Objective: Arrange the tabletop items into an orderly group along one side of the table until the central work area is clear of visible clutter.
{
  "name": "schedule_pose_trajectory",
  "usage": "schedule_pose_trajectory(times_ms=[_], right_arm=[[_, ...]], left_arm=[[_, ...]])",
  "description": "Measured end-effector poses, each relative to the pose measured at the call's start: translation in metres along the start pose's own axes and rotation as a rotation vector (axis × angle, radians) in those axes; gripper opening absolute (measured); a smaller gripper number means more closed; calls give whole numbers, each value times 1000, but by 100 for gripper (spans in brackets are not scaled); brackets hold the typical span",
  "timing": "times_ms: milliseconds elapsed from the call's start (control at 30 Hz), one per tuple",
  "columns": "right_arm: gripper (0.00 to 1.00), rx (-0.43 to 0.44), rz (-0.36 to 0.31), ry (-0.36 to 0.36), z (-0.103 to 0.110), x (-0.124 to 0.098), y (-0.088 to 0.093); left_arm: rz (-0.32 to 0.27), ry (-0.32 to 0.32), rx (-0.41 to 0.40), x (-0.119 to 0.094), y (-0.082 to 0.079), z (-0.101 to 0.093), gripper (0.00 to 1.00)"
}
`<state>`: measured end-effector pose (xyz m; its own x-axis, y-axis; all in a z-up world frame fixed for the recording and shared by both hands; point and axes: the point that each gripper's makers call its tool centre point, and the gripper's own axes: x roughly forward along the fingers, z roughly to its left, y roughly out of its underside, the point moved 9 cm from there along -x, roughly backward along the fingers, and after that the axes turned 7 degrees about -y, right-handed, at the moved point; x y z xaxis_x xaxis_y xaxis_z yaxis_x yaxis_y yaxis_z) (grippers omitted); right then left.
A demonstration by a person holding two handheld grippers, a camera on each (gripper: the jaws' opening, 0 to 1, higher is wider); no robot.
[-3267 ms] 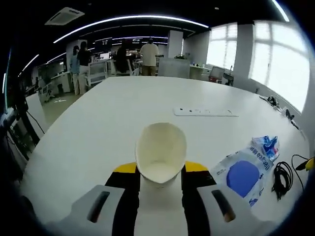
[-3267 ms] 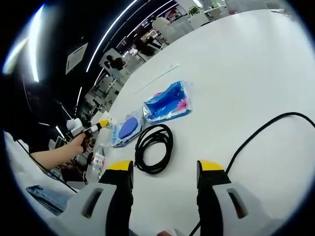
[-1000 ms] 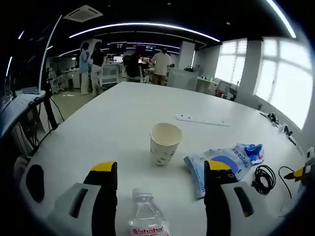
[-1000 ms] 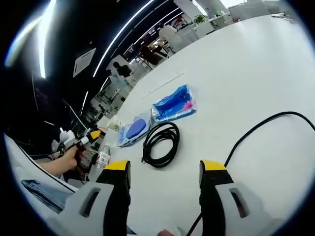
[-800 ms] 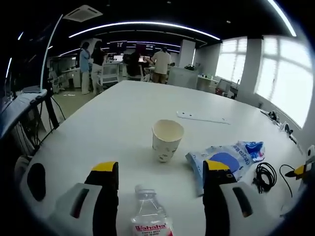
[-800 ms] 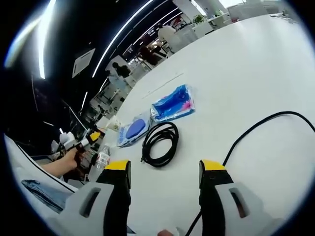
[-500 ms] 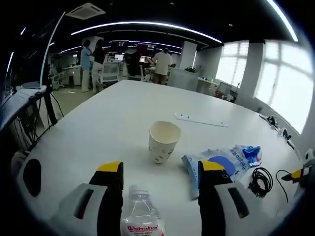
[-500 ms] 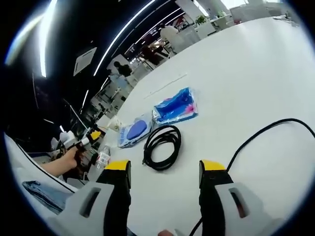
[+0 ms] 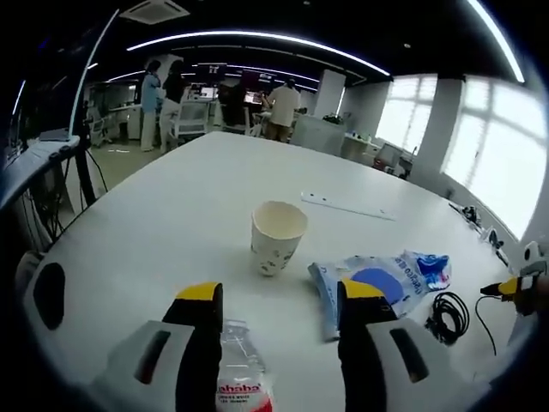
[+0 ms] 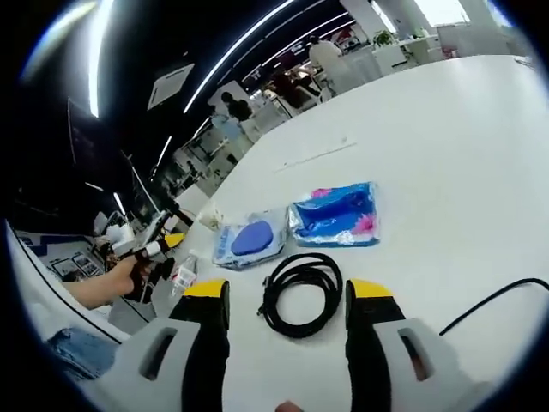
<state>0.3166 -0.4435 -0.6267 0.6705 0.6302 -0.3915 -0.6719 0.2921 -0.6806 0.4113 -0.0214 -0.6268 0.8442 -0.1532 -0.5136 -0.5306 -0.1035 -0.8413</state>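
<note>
**Clutter gathered near one edge of a wide white table**

A large white table stands in an open office with ceiling light strips, bright windows and people standing at the far end.

In the left gripper view, a clear plastic water bottle with a red-lettered label lies at the near edge between the jaws of the left gripper, which stand apart with nothing clamped. Beyond it a white paper cup with small printed marks stands upright. To its right lies a crinkled blue-and-white plastic packet, then a coiled black cable near the table edge. A long white power strip rests farther back, well apart from the rest.

In the right gripper view, a hand at the left holds the other tool beside the bottle. The blue-and-white packet sits just beside a shiny blue foil pouch with pink print. The coil lies directly ahead of the right gripper, whose jaws are spread and empty. A loose black cord curves in from the right.
</note>
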Motion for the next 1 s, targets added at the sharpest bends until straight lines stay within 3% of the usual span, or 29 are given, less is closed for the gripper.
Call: schedule_pose_trajectory(times_ms=[167, 300, 500, 867, 1000], right_arm=[[52, -59, 29, -28, 6, 17, -19], [49, -77, 32, -36, 8, 26, -31], [47, -95, 44, -32, 10, 44, -50], [44, -70, 81, -27, 12, 67, -48], [41, -41, 120, 8, 7, 75, -45]], left_arm=[[30, 12, -4, 0, 4, -3, 50], [64, 38, -20, -1, 8, -8, 39], [114, 62, -43, 1, 17, -18, 44], [171, 90, -21, 9, 27, -32, 44], [199, 86, -14, 12, 29, -35, 42]])
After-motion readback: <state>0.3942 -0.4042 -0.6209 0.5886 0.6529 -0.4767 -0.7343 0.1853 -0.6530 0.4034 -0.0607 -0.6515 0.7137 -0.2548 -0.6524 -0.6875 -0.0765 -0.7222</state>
